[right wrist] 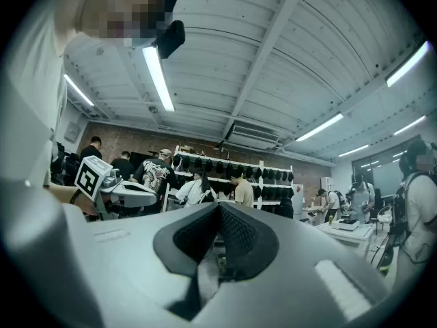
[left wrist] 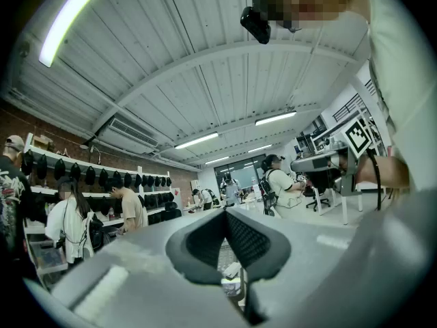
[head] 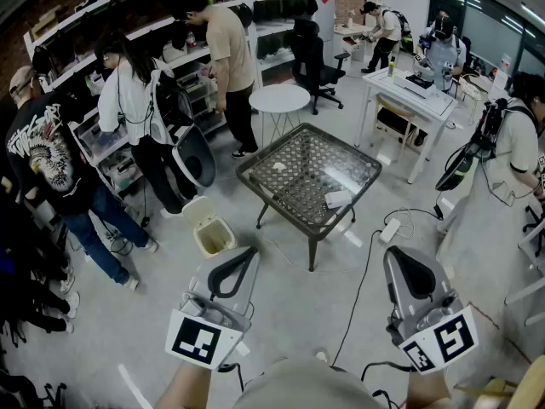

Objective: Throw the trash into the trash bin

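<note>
We hold left hand-held gripper (head: 251,254) and right hand-held gripper (head: 398,258) level, closed, empty, since the trash (head: 338,198) lies ahead on the surface (head: 247,170).

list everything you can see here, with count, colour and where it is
table: one, dark, mesh top, mid-floor
trash: two, white, on table
bin: one, cream, open, floor left of table
round table: one, white, behind table
desk: one, white, far right
chair: one, black, far side
power strip: one, white, floor right of table
people: at least six, round the edges
left gripper: grey, shut, empty
right gripper: grey, shut, empty
</note>
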A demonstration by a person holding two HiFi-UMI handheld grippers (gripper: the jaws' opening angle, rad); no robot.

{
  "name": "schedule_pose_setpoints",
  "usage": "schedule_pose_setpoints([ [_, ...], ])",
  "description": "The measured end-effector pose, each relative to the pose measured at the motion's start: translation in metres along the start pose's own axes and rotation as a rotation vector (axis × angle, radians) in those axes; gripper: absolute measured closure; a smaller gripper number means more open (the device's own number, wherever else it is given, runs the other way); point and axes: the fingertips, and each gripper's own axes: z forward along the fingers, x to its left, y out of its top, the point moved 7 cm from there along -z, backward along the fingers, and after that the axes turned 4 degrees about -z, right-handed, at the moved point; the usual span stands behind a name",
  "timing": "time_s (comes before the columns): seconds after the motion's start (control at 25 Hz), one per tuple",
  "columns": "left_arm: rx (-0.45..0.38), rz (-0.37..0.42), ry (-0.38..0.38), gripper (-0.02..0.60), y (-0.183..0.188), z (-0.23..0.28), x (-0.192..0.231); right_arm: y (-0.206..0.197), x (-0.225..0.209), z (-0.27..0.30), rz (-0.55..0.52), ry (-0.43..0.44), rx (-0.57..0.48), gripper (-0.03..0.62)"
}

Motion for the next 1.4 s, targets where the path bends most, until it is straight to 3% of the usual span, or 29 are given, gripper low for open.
schedule_pose_setpoints([
  [0.44,0.012,-0.001,0.004,0.58,0.004,0.019,-0.011,-0.006,-0.024,-0.002,0.024,-0.005,-0.009,0.591],
  [0.56,0.021,-0.009,0.005,0.58,0.003,0.021,-0.013,-0.004,-0.03,-0.005,0.03,-0.04,-0.047,0.59],
  [0.6,0.024,-0.009,0.005,0.58,0.002,0.023,-0.015,-0.002,-0.032,-0.008,0.027,-0.052,-0.07,0.541],
  [0.64,0.027,-0.009,0.006,0.58,0.002,0.025,-0.017,-0.001,-0.036,-0.01,0.02,-0.059,-0.087,0.377],
  [0.68,0.029,-0.008,0.006,0.58,0.001,0.029,-0.02,0.0,-0.04,-0.013,0.011,-0.063,-0.095,0.338],
  [1.4,0.046,0.068,0.065,0.58,0.002,0.068,-0.082,-0.042,-0.107,-0.055,0.069,0.007,-0.061,0.31],
])
